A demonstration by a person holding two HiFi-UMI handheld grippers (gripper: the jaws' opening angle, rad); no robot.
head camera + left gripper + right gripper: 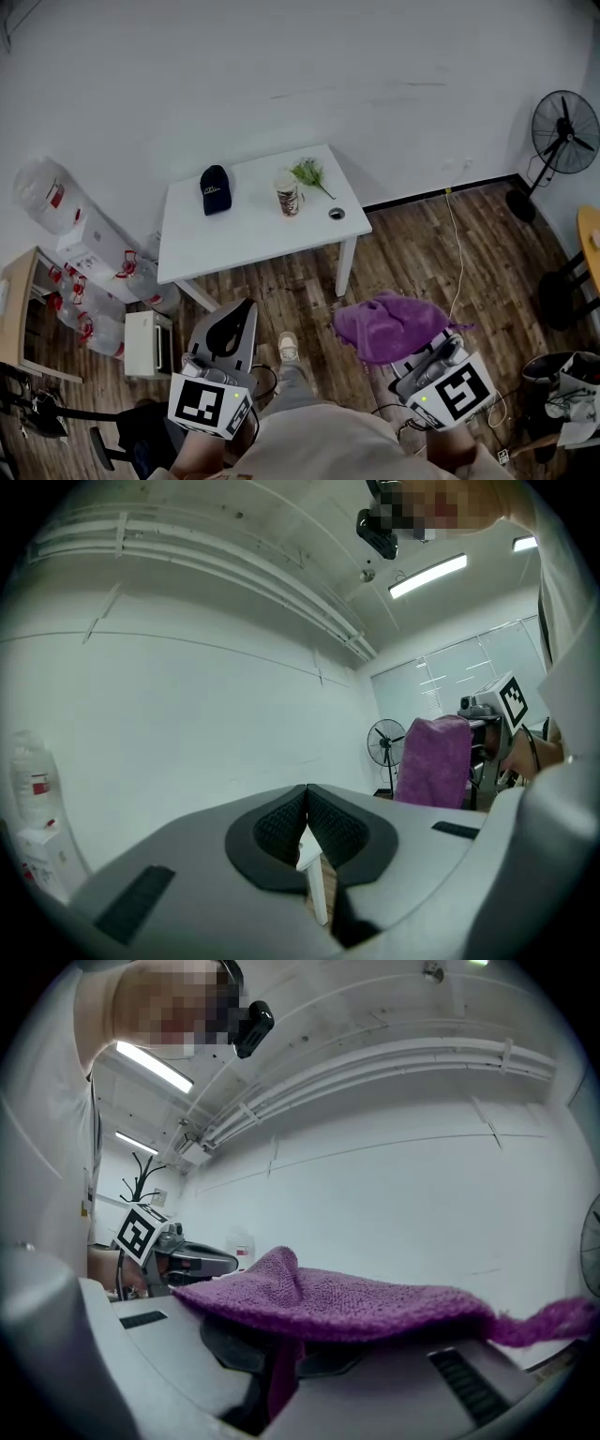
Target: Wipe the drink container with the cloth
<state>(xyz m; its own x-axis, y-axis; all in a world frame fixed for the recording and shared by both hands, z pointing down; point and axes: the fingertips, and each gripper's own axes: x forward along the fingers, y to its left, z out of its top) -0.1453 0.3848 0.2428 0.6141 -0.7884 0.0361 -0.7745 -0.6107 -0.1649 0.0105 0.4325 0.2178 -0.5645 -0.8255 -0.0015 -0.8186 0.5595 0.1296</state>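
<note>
Both grippers are held low in front of the person, pointing level toward the white surface (pixel 244 246) and well short of its near edge. The marker cubes sit back by the person's body.

The left gripper (pixel 240 313) is off the surface's near left corner. Its jaws are pressed together with nothing in them; in the left gripper view the dark pads meet in a single seam.

The right gripper (pixel 281 1358) is off the surface's near right corner, past the leg. Its jaws are clamped on a purple cloth (pixel 389 324). One fold hangs down between the pads and the rest flops over the top of the jaws like a little tent.

The drink container is a patterned paper cup (pixel 289 195), standing upright toward the far right of the surface and well apart from both grippers. A green sprig (pixel 307 172) lies just behind it, a black cap (pixel 215 188) sits to its left, and a small dark round thing (pixel 337 214) sits to its right near the edge.

A standing fan (pixel 561 123) is way off to the right of the surface, by the wall.
</note>
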